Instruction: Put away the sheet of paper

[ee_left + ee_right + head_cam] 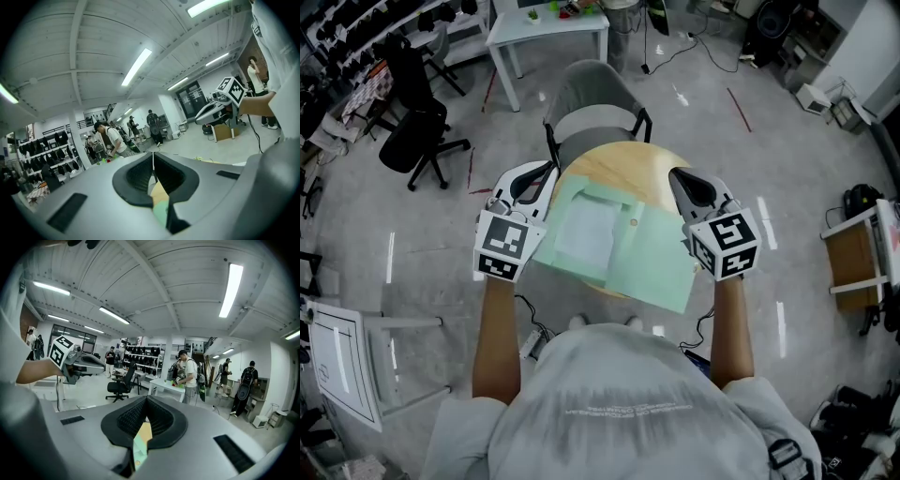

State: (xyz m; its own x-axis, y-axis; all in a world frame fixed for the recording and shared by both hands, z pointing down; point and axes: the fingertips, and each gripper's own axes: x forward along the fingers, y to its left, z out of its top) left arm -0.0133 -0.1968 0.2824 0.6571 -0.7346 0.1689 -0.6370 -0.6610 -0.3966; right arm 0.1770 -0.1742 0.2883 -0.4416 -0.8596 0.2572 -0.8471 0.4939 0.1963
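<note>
A light green folder lies open on the round wooden table. A whitish sheet of paper rests on the folder's left half. My left gripper hovers at the folder's far left corner with its jaws closed tip to tip; I see nothing held between them. My right gripper hangs over the table's right side, near the folder's right edge, also shut with nothing visibly clamped. Below each pair of jaws only a sliver of wood and green folder shows.
A grey chair stands just behind the table. Farther back are a white table and a black office chair. A white rack sits at the near left and a cart at the right. Several people stand by the shelves.
</note>
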